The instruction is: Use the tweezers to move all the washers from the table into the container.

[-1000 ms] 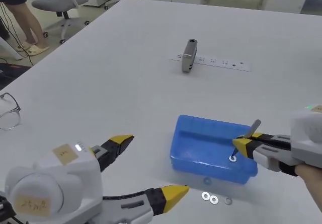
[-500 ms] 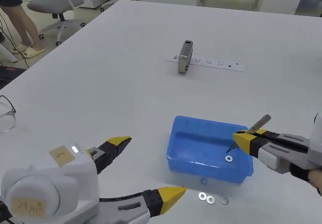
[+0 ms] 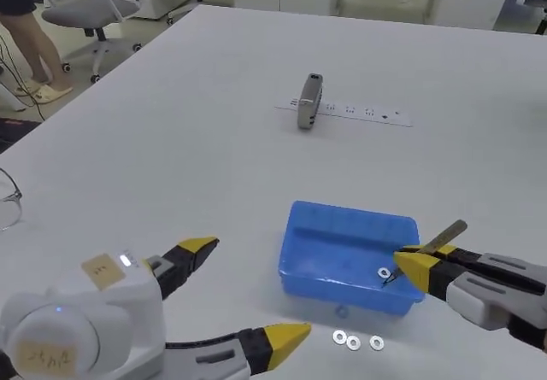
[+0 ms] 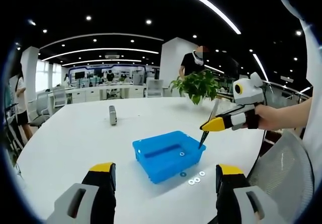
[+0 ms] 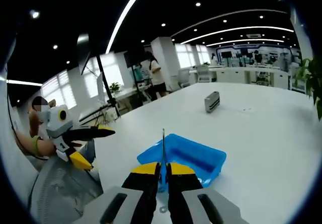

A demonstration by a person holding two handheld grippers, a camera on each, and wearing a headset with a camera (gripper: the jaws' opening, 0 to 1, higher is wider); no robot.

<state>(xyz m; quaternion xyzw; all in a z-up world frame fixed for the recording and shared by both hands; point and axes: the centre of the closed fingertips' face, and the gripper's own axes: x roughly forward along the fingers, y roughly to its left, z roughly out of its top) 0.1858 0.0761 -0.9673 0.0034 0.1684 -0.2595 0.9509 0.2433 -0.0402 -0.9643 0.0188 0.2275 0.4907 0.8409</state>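
One washer (image 3: 384, 272) is in the container (image 3: 342, 213), at least three washers (image 3: 354, 342) are left on the table (image 3: 214, 141) just in front of it. Right gripper (image 3: 408, 265) is clamped on the tweezers (image 3: 444, 235), tips over the container; left gripper (image 3: 246, 290) is spread wide, empty

The shallow blue container (image 3: 335, 242) sits upright, one washer (image 3: 384, 272) inside. Three silver washers (image 3: 353, 342) lie beside its near wall. The thin tweezers (image 3: 446, 234) slant tip-down into it.
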